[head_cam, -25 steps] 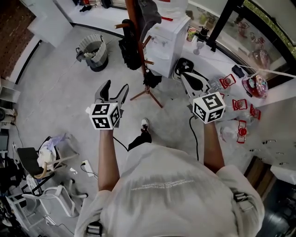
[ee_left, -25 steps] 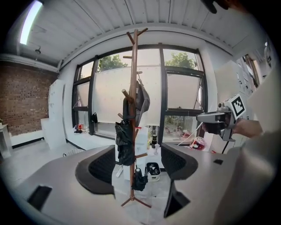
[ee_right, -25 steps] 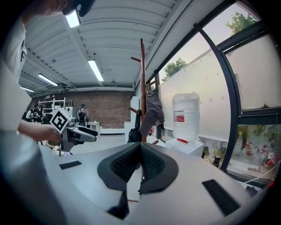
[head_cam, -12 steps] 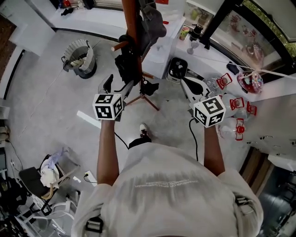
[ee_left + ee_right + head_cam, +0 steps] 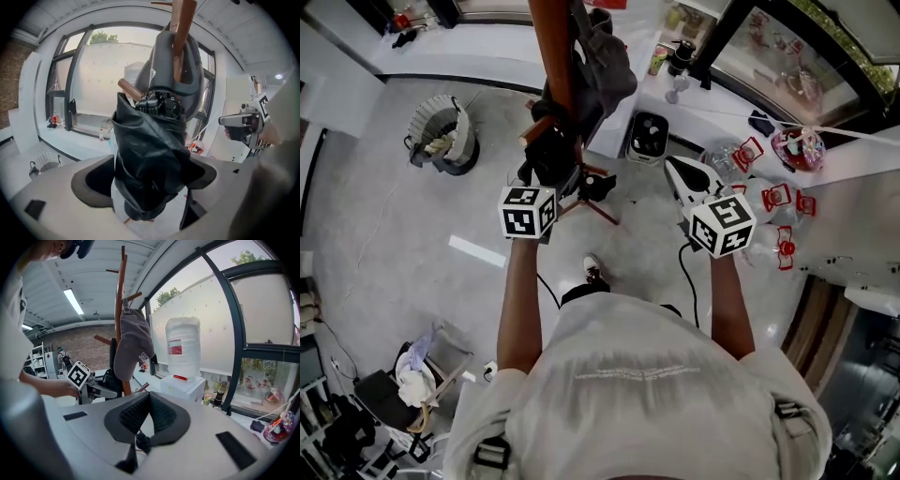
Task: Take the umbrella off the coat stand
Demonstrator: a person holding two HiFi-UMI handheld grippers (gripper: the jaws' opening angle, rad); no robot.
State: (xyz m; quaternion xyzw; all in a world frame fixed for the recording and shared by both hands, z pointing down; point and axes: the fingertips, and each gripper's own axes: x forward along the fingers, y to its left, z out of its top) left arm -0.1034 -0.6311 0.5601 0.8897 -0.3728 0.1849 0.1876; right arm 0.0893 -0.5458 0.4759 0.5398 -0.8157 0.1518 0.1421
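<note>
The black folded umbrella (image 5: pixel 149 154) hangs from a peg of the brown wooden coat stand (image 5: pixel 181 33). In the head view the umbrella (image 5: pixel 549 155) shows as a dark bundle against the pole (image 5: pixel 555 56). My left gripper (image 5: pixel 147 183) is around the umbrella's lower part. Its jaws are opening wide, with the fabric between them and a gap at the left pad. My right gripper (image 5: pixel 149 399) is shut with nothing in it. It is held to the right of the stand (image 5: pixel 121 310), apart from it; in the head view the right gripper (image 5: pixel 677 169) points at the window side.
A grey cap (image 5: pixel 132 350) and a dark bag (image 5: pixel 605 66) hang on the stand. A bin (image 5: pixel 441 136) is on the floor at the left. A white water dispenser (image 5: pixel 183 352) and a small white appliance (image 5: pixel 649 138) are at the right, near red items (image 5: pixel 778 202).
The person has stepped closer to the stand and both grippers have moved forward. The left gripper has reached the umbrella and now has it between its jaws.
</note>
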